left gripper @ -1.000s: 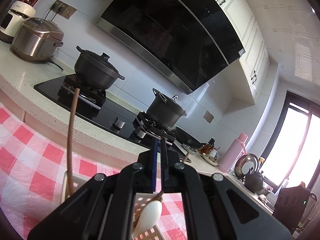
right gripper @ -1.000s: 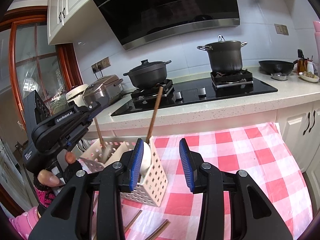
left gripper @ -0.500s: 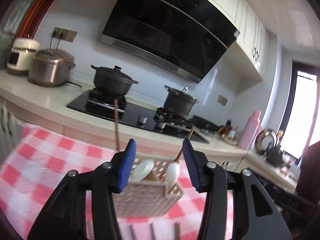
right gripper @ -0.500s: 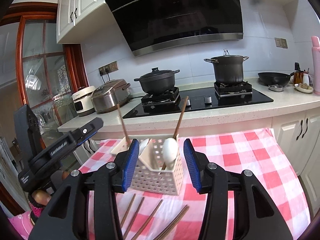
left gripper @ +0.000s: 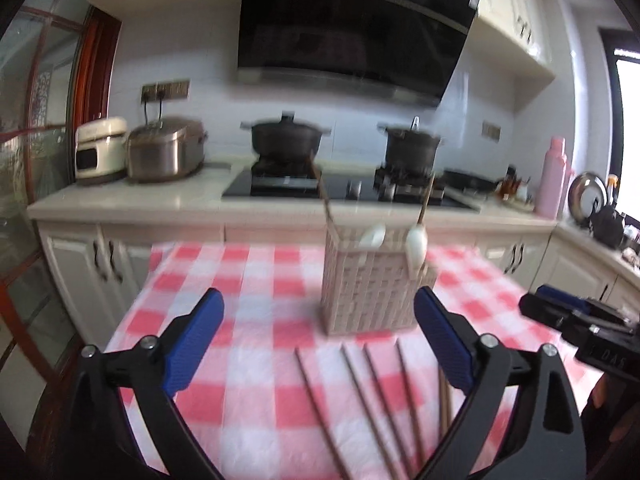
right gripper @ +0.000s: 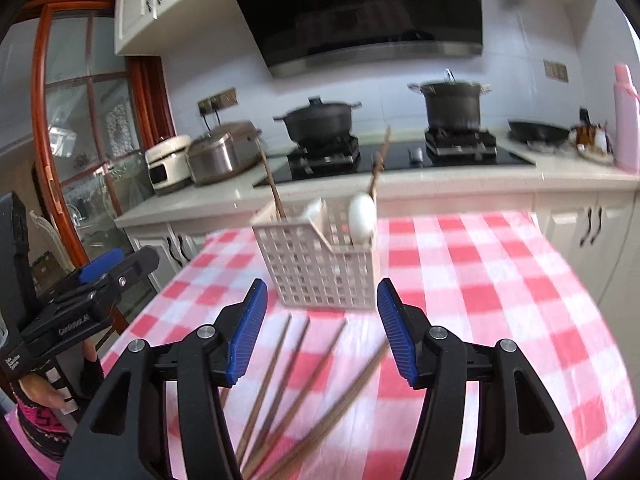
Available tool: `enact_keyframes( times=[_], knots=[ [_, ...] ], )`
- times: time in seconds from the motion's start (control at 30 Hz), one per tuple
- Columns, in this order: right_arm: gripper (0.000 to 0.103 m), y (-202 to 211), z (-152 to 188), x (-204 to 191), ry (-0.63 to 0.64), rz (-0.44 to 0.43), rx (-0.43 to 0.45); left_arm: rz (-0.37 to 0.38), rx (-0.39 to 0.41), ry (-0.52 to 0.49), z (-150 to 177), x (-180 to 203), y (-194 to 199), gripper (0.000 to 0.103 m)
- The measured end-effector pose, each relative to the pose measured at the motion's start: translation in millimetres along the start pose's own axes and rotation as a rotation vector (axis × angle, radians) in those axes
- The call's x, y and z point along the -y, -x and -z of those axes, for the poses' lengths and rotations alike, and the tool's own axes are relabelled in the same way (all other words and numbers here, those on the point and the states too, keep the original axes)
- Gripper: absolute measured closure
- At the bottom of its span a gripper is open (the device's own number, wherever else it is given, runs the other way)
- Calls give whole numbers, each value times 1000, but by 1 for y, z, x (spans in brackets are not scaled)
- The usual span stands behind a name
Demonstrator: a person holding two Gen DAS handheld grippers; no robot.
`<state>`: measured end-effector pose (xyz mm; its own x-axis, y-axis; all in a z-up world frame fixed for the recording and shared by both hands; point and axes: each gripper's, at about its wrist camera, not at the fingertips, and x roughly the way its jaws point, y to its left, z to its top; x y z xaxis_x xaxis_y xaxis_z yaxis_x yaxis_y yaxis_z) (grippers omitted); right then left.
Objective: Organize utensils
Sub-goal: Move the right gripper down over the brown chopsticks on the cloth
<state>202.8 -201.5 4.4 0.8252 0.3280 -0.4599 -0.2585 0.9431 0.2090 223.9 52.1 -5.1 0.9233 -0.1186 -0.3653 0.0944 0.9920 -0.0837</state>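
Two white spoons and two brown chopsticks are now seen standing in the white basket, which has been left free on the checked worktop. A second ago the left gripper was pressed together right over the basket with a utensil at its tips; since then both grippers have been drawn back from the basket, so that it is seen whole and farther off. This is judged to mean that one placing has been finished and that the next pick is to be made from the loose chopsticks lying flat on the cloth. The jaws of the left gripper are opening and stand wide apart, with nothing pressed between them. The jaws of the right gripper are opening as well, and nothing is held in them. In the right wrist view the loose chopsticks are fanned out on the worktop in front of the basket, running below and between the right gripper's blue pads; no pad is touching them. In the left wrist view the same sticks lie between the jaws, nearer the right-hand pad, with the basket beyond them and apart from both pads.
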Motion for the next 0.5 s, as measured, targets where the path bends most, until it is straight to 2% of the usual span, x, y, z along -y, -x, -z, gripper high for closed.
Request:
enact_keyframes(
  times=[0.2,0.4,0.5],
  knots=[
    [48,-14,32,16,-63,24,-81,-52,-155,31,40,-14,-27,9],
    [48,-35,51,23,-65,50,-147,-118,-358,36,63,-21,-91,10],
    [48,-46,56,25,-62,55,-182,-105,-425,65,68,-26,-118,24]
  ],
)
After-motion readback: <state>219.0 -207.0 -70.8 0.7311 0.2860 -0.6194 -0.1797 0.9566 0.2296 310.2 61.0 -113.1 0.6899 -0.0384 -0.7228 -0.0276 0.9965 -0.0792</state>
